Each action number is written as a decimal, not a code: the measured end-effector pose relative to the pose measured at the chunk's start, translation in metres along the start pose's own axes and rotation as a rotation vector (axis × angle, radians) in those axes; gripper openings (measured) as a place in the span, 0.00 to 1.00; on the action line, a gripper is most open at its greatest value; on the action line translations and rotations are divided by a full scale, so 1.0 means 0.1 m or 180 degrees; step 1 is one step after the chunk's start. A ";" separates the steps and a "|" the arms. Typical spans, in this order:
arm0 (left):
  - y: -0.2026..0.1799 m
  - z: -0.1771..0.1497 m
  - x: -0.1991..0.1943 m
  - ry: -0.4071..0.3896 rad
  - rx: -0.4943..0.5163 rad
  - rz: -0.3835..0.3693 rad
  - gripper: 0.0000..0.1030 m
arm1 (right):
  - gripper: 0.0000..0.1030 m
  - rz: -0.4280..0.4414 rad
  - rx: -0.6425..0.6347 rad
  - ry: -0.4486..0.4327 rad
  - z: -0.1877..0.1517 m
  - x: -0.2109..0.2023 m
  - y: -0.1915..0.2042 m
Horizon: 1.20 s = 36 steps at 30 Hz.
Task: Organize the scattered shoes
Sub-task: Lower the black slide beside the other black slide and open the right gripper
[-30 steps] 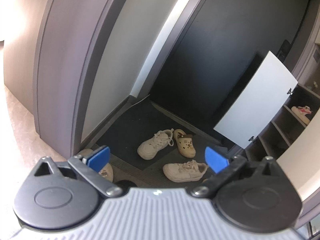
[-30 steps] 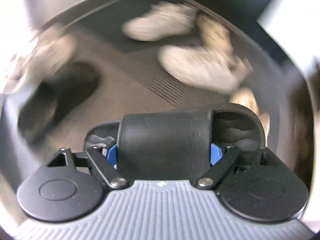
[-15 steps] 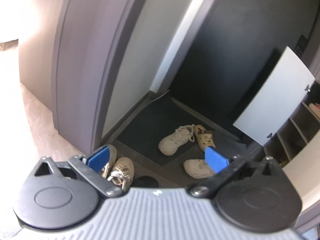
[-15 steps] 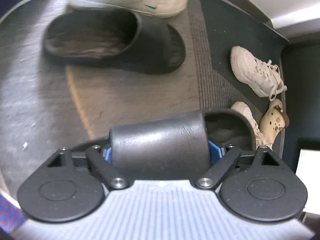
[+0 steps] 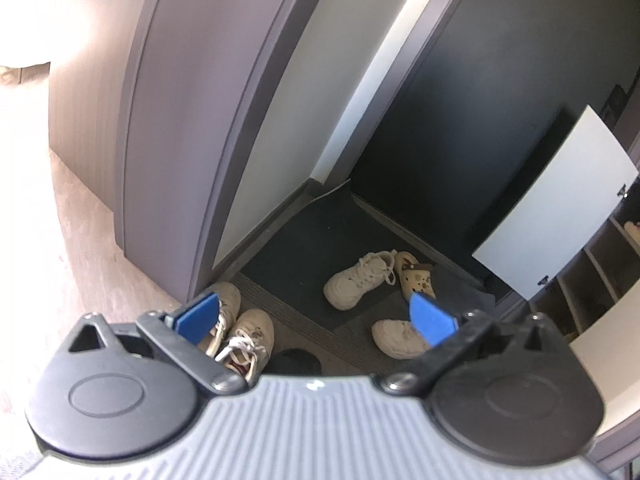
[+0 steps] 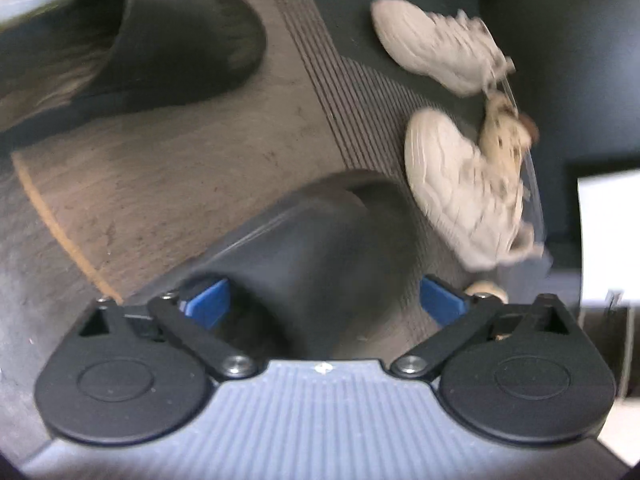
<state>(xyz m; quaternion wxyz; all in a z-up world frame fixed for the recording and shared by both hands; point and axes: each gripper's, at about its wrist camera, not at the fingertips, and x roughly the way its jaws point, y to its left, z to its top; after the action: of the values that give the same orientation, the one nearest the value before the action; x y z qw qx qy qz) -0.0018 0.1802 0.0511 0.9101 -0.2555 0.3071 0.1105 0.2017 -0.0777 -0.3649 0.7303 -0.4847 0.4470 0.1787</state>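
a: black slide [image 6: 304,248] now sits on the entry floor [image 6: 180,168] between our right gripper [image 6: 324,300] fingers [image 6: 208,304]. half a second ago they clamped its strap; they've just been opening and now stand wide. right pad looks clear of the strap, left pad close to it, contact there hard to tell through the blur.

b: so released?

a: we read it as released. its mate, the other black slide [image 6: 132,40], lies up-left, near but not touching, toe pointing the same general way. so the pair is roughly together.

b: left side?

a: left gripper [image 5: 316,316] fingers spread, nothing between them. over the last second its view swung to bring in two white sneakers [image 5: 244,336] by the wall.

b: remaining?

a: cream sneaker [image 6: 436,48], second one [image 6: 464,192] and a beige clog [image 6: 504,136] scattered on the dark mat [image 6: 360,0]. we judge those next, once the right backs off.
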 end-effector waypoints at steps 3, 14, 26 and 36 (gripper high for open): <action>0.01 -0.01 -0.06 -0.0062 -0.0030 -0.0011 1.00 | 1.00 0.0149 0.0741 -0.0052 -0.19 0.01 -0.04; -0.17 -0.17 -0.05 0.0159 0.0073 -0.0241 1.00 | 1.00 0.0253 0.3757 -0.0569 -1.24 -0.18 0.71; -0.26 -0.27 0.04 0.0128 0.0031 -0.0102 1.00 | 1.00 -0.0208 0.3595 -0.0887 -1.07 -0.23 0.85; -0.37 -0.37 0.23 0.0212 0.0133 -0.0053 1.00 | 1.00 -0.0360 0.3518 -0.0896 -0.94 0.14 0.47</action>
<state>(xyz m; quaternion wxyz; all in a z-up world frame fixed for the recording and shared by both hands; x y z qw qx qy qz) 0.0112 0.1309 0.0263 0.9054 -0.2425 0.3373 0.0879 0.1316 -0.1396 -0.4142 0.9362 -0.0255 0.3458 -0.0581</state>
